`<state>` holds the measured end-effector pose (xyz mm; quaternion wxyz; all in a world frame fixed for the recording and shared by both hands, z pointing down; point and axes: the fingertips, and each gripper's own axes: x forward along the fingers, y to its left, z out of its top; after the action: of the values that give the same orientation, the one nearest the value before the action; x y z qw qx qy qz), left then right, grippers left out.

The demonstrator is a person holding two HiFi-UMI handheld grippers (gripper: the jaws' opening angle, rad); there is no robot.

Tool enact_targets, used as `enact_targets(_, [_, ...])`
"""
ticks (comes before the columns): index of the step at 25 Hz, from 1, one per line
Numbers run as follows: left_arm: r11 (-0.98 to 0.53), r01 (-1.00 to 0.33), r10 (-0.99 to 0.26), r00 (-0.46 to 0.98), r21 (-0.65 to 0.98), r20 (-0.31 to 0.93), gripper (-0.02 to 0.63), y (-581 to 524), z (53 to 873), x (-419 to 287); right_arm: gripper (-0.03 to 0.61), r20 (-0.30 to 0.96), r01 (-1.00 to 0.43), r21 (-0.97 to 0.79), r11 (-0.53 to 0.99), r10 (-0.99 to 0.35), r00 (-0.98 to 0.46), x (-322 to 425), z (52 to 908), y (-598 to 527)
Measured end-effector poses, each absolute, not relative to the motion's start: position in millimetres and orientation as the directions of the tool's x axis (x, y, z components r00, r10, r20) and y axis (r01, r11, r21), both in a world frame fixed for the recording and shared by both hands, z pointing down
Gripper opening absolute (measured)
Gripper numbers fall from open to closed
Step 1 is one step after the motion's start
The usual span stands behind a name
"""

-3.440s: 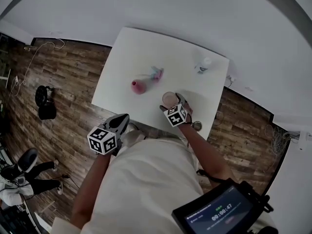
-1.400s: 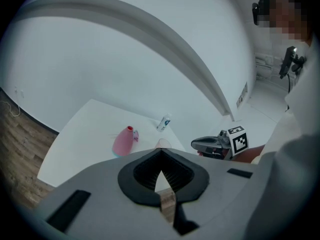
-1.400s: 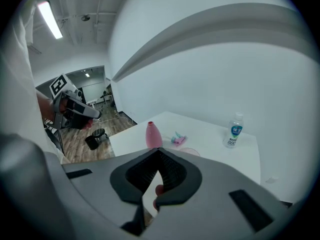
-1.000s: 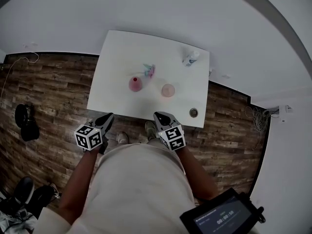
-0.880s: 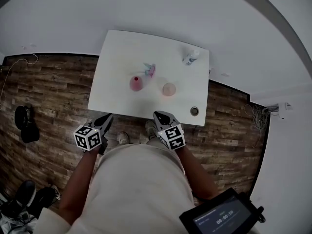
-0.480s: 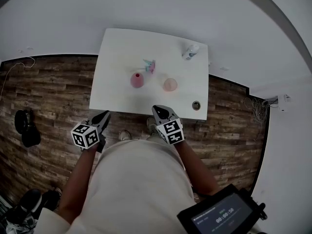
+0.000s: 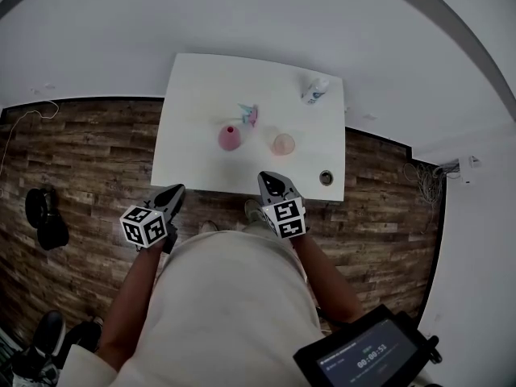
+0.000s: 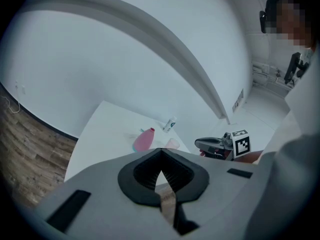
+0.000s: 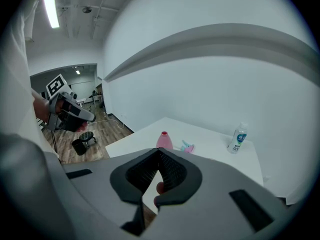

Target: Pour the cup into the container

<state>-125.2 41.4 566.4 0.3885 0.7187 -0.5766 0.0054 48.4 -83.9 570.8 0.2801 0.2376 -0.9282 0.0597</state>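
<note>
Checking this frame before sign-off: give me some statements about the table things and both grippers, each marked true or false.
Both the left gripper and the right gripper are shut and empty. True.
The translucent pink cup sits in the right gripper. False: it stands on the white table, apart from both grippers.
The clear plastic bottle stands near the table's far right corner. True.
The pink narrow-necked container is right of the cup. False: it is to its left in the head view.

Even, dim light — heavy fisheye edge distortion
</note>
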Motion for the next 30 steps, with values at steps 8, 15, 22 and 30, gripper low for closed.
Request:
enact_targets(8, [-0.042,-0.83,-0.821,0.346,0.556,0.454,0.009,57.9,570.3,-131.3,0.006,0.467,-0.564,0.015,0.826,-0.505,-0.726,61.1,559.6,-83.6])
enact_targets(15, [-0.059,-0.829,-0.82,0.357,0.556,0.446,0.009,85.9,576.3,-136.4,0.1,0.428,-0.645,0.017,0.764,-0.589,-0.686,78.5,557.7,-70.0])
enact_targets(22, [-0.052,-0.848,-0.835,0.326,0.527,0.442,0.009,97.9,578.5,-146.0,0.109,0.384,-0.731,0.099,0.675,-0.704,-0.598,88.8,539.3,-56.5])
enact_targets(30, [-0.118,-0.931,-0.886,0.256,0.347,0.386,0.009,84.3,520.9,-139.2,0.181,0.225,-0.678,0.231,0.698,-0.716,-0.661,58.3,471.9,-25.8])
